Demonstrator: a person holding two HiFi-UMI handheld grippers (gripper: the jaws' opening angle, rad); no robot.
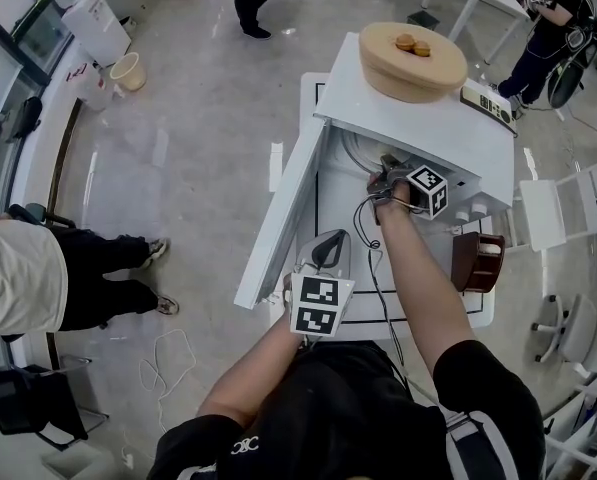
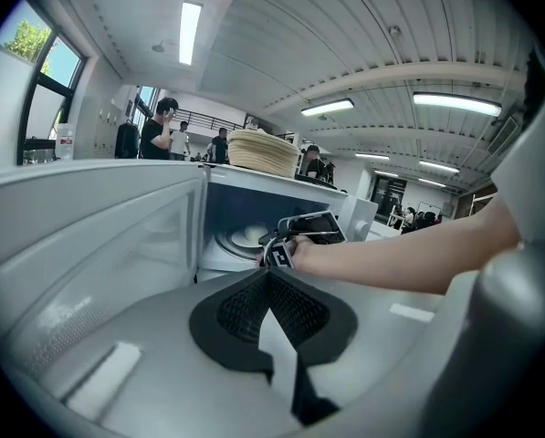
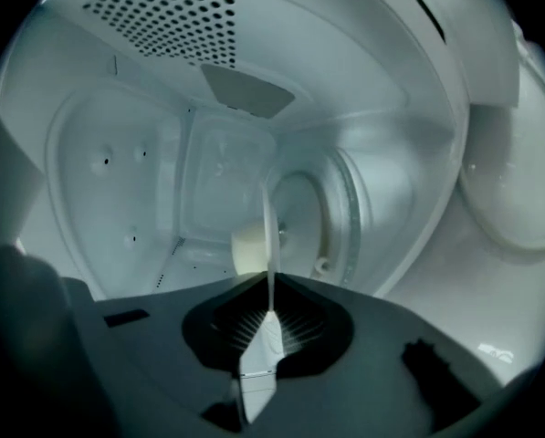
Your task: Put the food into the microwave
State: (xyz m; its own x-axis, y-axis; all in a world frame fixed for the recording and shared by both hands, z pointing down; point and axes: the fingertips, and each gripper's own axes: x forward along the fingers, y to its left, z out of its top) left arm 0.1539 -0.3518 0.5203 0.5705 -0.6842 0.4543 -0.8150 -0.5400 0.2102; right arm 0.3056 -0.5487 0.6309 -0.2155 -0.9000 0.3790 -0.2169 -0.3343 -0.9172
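Observation:
A white microwave [image 1: 428, 133] stands on a white table with its door [image 1: 283, 218] swung open to the left. My right gripper [image 3: 271, 310] reaches inside the cavity, rolled onto its side. It is shut on the rim of a thin white plate [image 3: 269, 235], seen edge-on, with a pale piece of food [image 3: 247, 249] on it. The glass turntable [image 3: 325, 217] lies close beside the plate. My left gripper [image 1: 328, 251] hovers in front of the opening, near the door, shut and with nothing between its pads [image 2: 270, 274]. A tan round tray [image 1: 413, 63] with two brown buns [image 1: 413, 43] rests on the microwave's top.
A dark brown holder [image 1: 476, 261] stands on the table right of the microwave, and cables [image 1: 373, 258] trail across the table below it. A person [image 1: 38, 278] stands at the left. White chairs [image 1: 568, 208] are at the right.

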